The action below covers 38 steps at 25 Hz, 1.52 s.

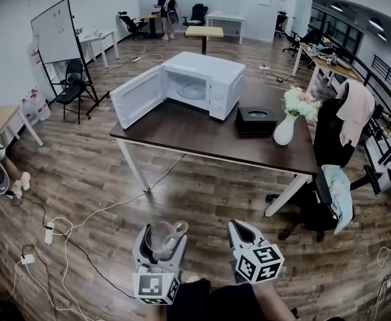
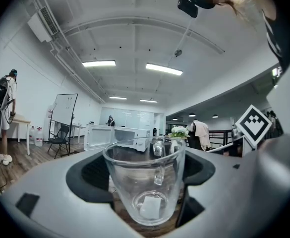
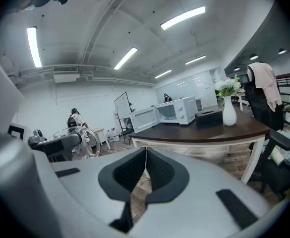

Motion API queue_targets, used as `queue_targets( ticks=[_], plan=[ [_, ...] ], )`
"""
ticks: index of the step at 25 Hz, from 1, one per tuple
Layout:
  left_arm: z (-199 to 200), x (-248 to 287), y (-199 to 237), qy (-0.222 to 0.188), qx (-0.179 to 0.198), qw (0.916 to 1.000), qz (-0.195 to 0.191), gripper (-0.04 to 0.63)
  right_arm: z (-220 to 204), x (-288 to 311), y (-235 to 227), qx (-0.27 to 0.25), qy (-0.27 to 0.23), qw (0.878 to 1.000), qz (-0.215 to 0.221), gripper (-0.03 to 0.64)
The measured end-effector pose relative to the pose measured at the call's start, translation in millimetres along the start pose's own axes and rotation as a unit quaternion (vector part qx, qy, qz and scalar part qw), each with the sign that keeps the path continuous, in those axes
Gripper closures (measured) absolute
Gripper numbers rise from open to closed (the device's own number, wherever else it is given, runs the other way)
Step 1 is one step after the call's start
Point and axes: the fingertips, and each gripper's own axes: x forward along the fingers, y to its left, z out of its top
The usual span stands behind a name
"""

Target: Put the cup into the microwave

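Glass cup [image 2: 145, 182] upright, gripped by the left tool [image 1: 160, 241], right tool [image 1: 240, 228] level alongside, jaws together and empty

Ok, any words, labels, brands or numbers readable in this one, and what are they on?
No text can be read in any view.
Left tool and right tool: square black-and-white marker patterns, no letters or digits.
Microwave: panel marks too small to read.
Whiteboard: nothing legible.
Black box: no legible label.
Cup: clear glass, no print visible.
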Motion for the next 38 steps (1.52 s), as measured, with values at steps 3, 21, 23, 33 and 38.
queue_targets(
  ticks=[3, 21, 23, 33, 38],
  plan=[
    [2, -1, 8, -0.002, -0.001, 1.0000, -0.005, 0.198, -4, 6, 8, 0.005, 0.002, 1.000, 0.000, 0.621],
    [-4, 7, 46, 0.008, -0.007, 0.9999, 0.010, 0.198, -12, 46, 26, 0.005, 0.027, 1.000, 0.014, 0.621],
    [-4, 15, 50, 0.010, -0.008, 0.9999, 0.010, 0.198, -9, 55, 23, 0.007, 0.028, 0.999, 0.015, 0.621],
    [8, 78, 77, 0.006, -0.007, 0.9999, 0.009, 0.198, 27, 112, 3, 0.003, 0.021, 1.000, 0.019, 0.621],
    [16, 116, 88, 0.002, -0.003, 1.0000, 0.004, 0.198, 44, 145, -9, 0.005, 0.018, 1.000, 0.020, 0.621]
  ],
)
